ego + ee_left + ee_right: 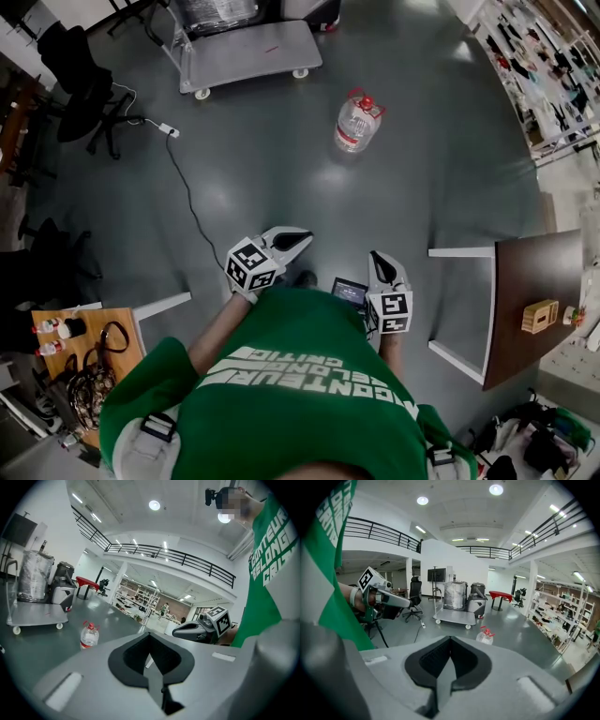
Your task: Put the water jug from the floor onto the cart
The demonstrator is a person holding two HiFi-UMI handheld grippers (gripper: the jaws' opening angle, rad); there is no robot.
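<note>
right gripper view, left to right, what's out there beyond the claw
left claw with its black-and-white marker cube → grey flat wheeled cart → clear plastic water jug with a red cap → white shelving racks
</note>
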